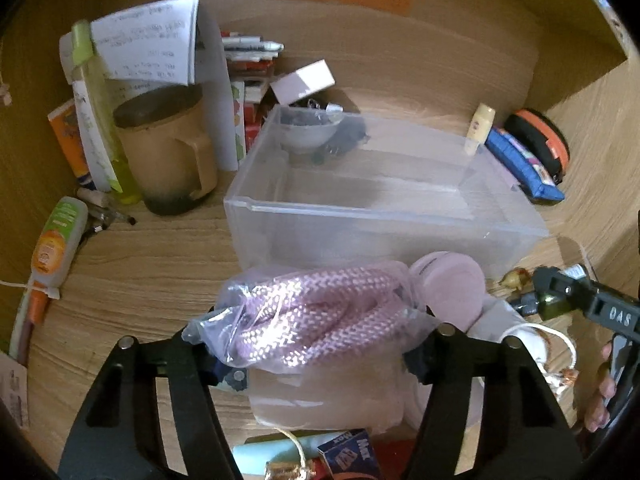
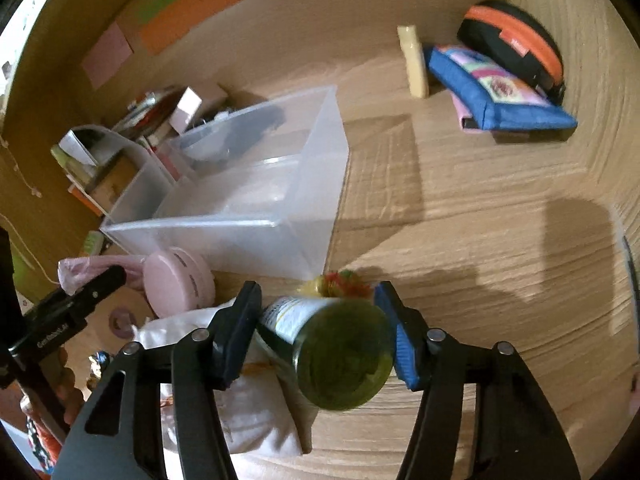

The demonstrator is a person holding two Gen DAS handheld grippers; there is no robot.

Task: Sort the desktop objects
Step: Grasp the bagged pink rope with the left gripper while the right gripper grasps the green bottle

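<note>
My left gripper (image 1: pixel 316 340) is shut on a clear plastic bag of pink braided rope (image 1: pixel 312 320) and holds it just in front of the clear plastic bin (image 1: pixel 360 208). My right gripper (image 2: pixel 320 336) is shut on a green glass bottle (image 2: pixel 340 360) with a white label, held lying on its side, right of the bin (image 2: pixel 224 232). The right gripper also shows at the right of the left wrist view (image 1: pixel 560 296). A round pink case (image 1: pixel 448 288) lies by the bin's near wall, and also shows in the right wrist view (image 2: pixel 176 288).
A tan mug (image 1: pixel 168 152), a yellow-green bottle (image 1: pixel 100 120), papers and pens stand at the back left. A blue pouch (image 2: pixel 496 92), an orange-black case (image 2: pixel 516 44) and a cream tube (image 2: pixel 414 62) lie at the back right. A white cloth bag (image 2: pixel 240 400) lies below the right gripper.
</note>
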